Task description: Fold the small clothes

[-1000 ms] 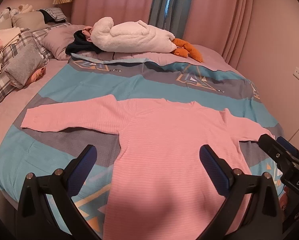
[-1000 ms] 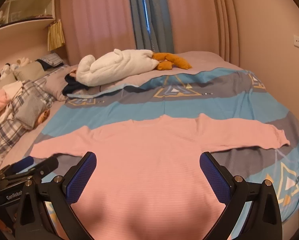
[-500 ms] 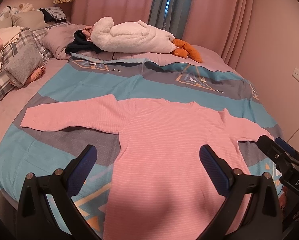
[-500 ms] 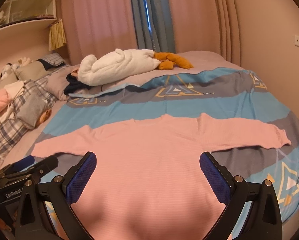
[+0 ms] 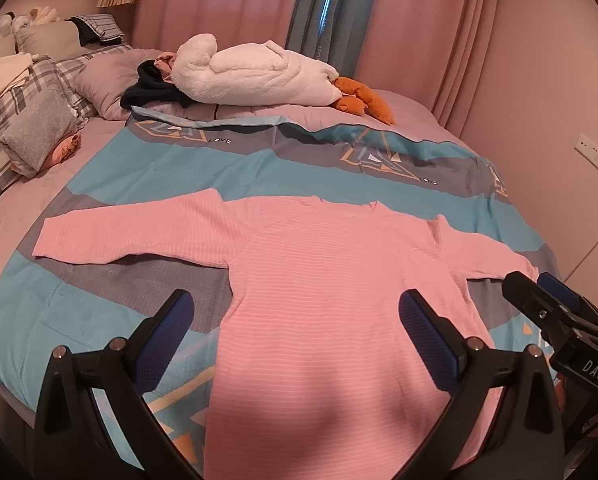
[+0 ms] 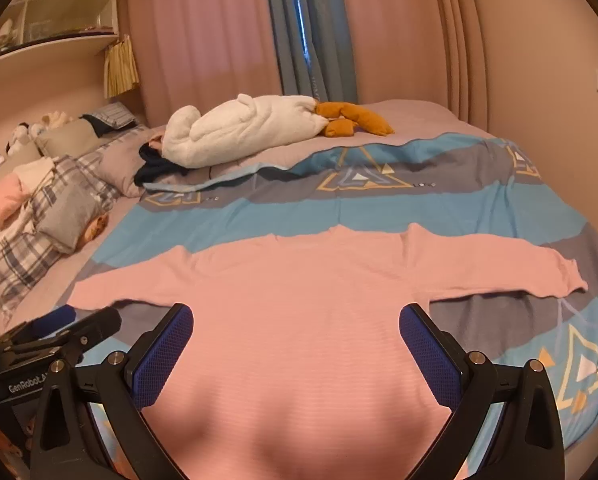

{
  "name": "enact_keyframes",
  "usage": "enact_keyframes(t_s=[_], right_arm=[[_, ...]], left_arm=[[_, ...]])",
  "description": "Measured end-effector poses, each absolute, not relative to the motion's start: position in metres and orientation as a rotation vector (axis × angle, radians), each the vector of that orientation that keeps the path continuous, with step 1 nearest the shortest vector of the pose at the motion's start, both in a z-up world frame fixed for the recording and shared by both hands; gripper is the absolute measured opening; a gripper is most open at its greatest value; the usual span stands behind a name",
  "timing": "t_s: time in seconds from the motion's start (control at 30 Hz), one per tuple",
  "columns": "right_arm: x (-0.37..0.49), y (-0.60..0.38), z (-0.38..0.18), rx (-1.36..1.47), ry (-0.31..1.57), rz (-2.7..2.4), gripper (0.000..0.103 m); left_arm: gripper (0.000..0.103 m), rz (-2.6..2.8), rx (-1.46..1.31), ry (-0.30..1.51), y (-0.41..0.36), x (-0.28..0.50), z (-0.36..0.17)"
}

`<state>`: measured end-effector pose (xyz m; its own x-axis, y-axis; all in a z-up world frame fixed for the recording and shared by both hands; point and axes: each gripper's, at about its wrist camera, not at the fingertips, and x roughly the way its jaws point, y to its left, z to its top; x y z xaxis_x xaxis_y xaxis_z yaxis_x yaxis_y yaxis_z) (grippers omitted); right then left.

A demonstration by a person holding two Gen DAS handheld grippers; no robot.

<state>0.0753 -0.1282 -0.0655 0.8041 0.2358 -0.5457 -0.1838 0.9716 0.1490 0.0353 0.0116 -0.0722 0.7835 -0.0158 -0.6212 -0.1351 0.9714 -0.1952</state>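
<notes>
- Pink ribbed long-sleeved top (image 5: pixel 339 280) lies flat on the bed, front down or up I can't tell, both sleeves spread straight out to the sides.
- I see it rest on a blue-and-grey patterned duvet (image 5: pixel 259 168); a white plush toy (image 5: pixel 255 76) and pillows (image 5: pixel 111 80) sit near the pink curtains (image 6: pixel 203 32).
- My left gripper (image 5: pixel 299 340) and right gripper (image 6: pixel 297 348) both hover above the hem, jaws wide apart, holding nothing.
- The hem itself is cut off at the frame's bottom edge.

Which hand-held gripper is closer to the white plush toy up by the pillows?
Left, slightly. The white plush toy lies far ahead, offset left, of both; the right hand-held gripper sits right of the left hand-held gripper.
</notes>
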Motion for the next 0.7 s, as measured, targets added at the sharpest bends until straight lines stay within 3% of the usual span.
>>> enact_keyframes(t_s=[0.7], right_arm=[[0.0754, -0.1244, -0.0650, 0.081, 0.598, 0.229, 0.102]], left_arm=[[0.103, 0.027, -0.234, 0.677, 0.0094, 0.0370, -0.0719]])
